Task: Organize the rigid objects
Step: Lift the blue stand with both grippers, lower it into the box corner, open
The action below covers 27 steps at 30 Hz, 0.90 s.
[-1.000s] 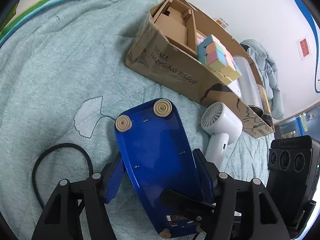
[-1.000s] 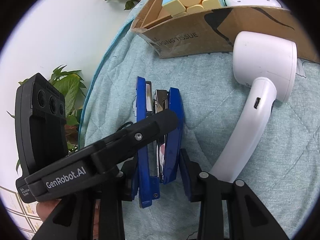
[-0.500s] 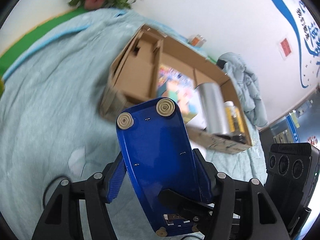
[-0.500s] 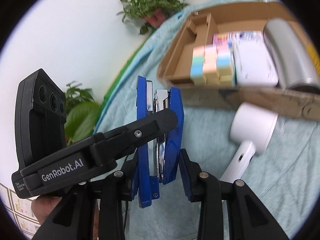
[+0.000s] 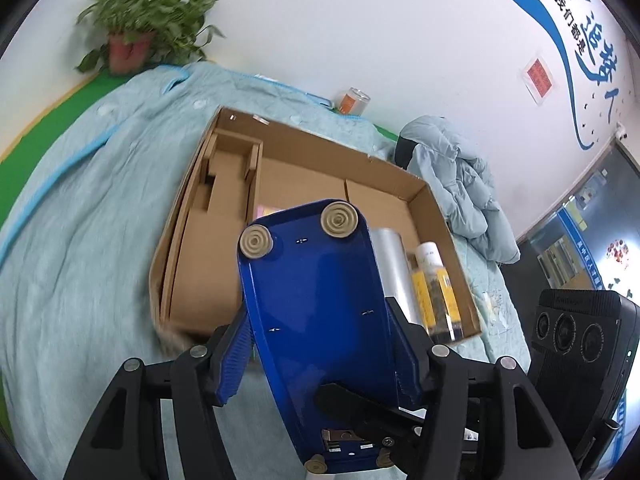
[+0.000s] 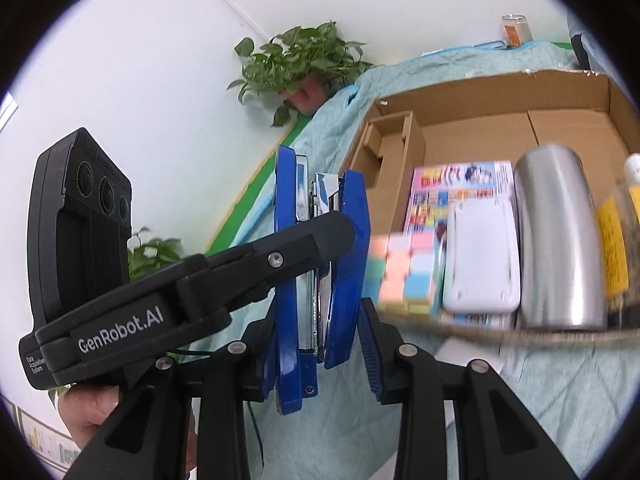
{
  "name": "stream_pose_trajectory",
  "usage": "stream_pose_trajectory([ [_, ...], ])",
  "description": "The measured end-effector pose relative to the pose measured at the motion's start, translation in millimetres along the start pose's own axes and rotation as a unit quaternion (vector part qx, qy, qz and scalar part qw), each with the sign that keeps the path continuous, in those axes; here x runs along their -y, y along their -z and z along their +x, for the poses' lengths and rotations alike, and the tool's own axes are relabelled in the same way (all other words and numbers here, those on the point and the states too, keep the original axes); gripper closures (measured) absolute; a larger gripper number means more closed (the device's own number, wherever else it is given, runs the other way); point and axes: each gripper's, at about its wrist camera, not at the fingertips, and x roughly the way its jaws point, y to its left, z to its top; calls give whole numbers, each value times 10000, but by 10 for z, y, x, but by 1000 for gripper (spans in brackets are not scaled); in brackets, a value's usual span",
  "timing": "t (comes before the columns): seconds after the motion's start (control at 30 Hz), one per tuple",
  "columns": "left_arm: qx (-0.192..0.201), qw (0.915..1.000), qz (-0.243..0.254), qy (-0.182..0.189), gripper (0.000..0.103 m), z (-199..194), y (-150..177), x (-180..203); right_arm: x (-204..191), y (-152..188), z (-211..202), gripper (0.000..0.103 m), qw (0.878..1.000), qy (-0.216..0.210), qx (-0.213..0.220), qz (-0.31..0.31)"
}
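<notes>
A pale blue quilt [image 5: 80, 248] fills the frame beneath the open cardboard box [image 5: 320, 160] at centre, before which the blue stapler [image 5: 320, 312] hangs clamped by both the closing left gripper [image 5: 320, 356] and narrow right gripper [image 6: 320, 344].

You hold a glossy blue metal stapler [image 5: 320, 312] with beige ribbed round feet [image 5: 257, 241]. Beyond it, the plain brown cardboard box [image 6: 472, 92] contains a pastel-squared puzzle cube [image 6: 404, 272], a brushed silver steel cylinder [image 6: 558, 236] and a yellow-labelled clear bottle [image 5: 434, 280]. The pale teal quilted blanket [image 5: 88, 208] carries a faint stitched pattern.
</notes>
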Motion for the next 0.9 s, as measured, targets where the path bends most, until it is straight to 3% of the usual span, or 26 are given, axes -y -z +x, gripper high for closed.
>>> stream_pose_trajectory([
  [0.27,-103,9999,113,9,46,250,-570,-136,60,-307,154,69,9999,-25,-26,154],
  [0.53,-346,9994,68,-35,46,522,-926,-489,66,-587,500,69,9993,0,-215,320],
  [0.9,-738,9972,-83,-89,46,928,-929,-955,185,-599,920,69,9951,-14,-671,730],
])
